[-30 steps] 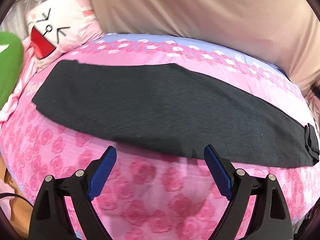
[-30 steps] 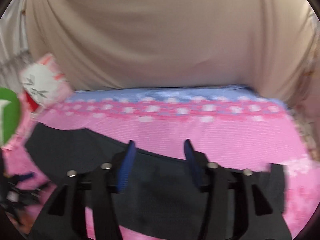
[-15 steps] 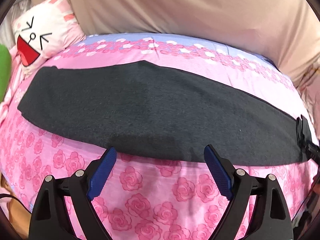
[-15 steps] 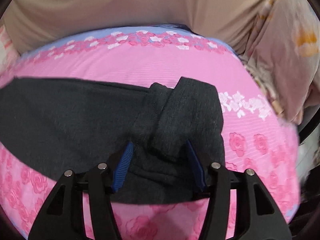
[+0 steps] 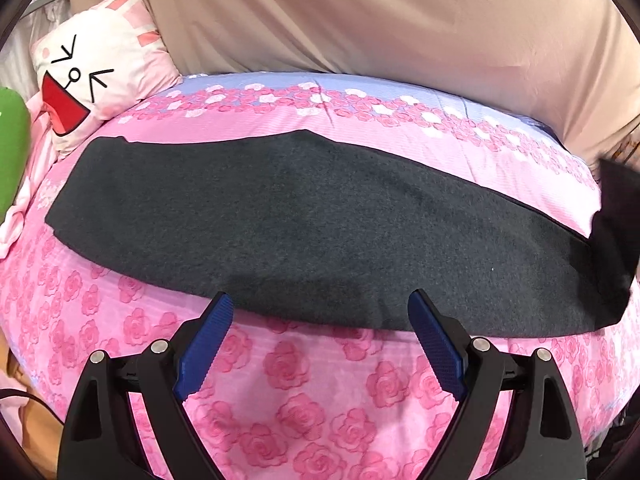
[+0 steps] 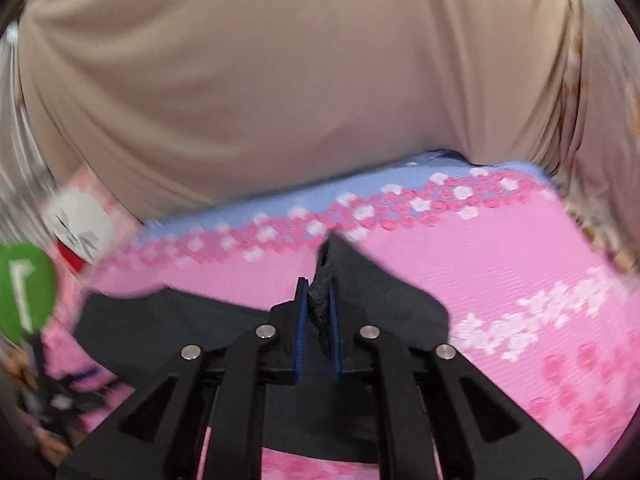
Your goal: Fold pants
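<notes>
step: end-over-end fold starting | pants: dark grey knit pants flat across pink rose-print bedcover | right gripper: clamped on bunched right end | left gripper: wide apart, empty, near edge | next: carry end leftward

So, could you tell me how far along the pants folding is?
Done: the dark grey pants lie folded lengthwise into one strip on the pink bedspread. In hand: the right hand-held gripper pinches one end. Left: folding it across; the left hand-held gripper hangs open.
</notes>
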A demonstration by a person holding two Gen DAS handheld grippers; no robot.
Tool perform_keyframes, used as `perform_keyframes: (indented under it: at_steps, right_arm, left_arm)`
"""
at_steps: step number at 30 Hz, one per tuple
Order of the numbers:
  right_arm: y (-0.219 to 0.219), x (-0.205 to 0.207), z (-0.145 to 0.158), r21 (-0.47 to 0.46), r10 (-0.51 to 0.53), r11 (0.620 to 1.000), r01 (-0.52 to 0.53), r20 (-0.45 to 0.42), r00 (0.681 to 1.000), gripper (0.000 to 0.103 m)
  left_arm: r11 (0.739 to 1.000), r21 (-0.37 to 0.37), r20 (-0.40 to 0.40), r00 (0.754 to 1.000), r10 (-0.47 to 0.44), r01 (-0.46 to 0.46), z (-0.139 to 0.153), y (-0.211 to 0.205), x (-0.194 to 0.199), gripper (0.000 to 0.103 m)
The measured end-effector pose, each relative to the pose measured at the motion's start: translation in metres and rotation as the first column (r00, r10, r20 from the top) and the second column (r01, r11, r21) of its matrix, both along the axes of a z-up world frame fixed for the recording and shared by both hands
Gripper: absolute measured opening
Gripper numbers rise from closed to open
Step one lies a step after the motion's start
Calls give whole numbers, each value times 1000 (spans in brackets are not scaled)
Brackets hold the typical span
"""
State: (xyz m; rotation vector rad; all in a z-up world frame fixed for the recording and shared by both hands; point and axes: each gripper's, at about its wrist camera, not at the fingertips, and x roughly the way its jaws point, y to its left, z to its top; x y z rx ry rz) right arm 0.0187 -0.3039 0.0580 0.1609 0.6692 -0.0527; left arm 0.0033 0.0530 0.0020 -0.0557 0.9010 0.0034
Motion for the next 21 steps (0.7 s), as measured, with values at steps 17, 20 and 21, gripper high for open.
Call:
perform_keyframes:
  at_steps: [17,20,21]
  right_arm:
    - [-184,-112,-56,22,-526,850,527,-29,850,23]
    - [-149,-121,-59,-36,-373,928,372,-23,928,47]
    - [-128,-118,-61,-75,-287,956,284,-22,958,60]
  left_arm:
    - [997,41,-10,998,-63,63,0,-49,-5,87]
    - [994,77,-14,997,-76,77,-1,-61,-5,87]
    - [993,83,-16,997,-78,79,-1,-65,-4,87]
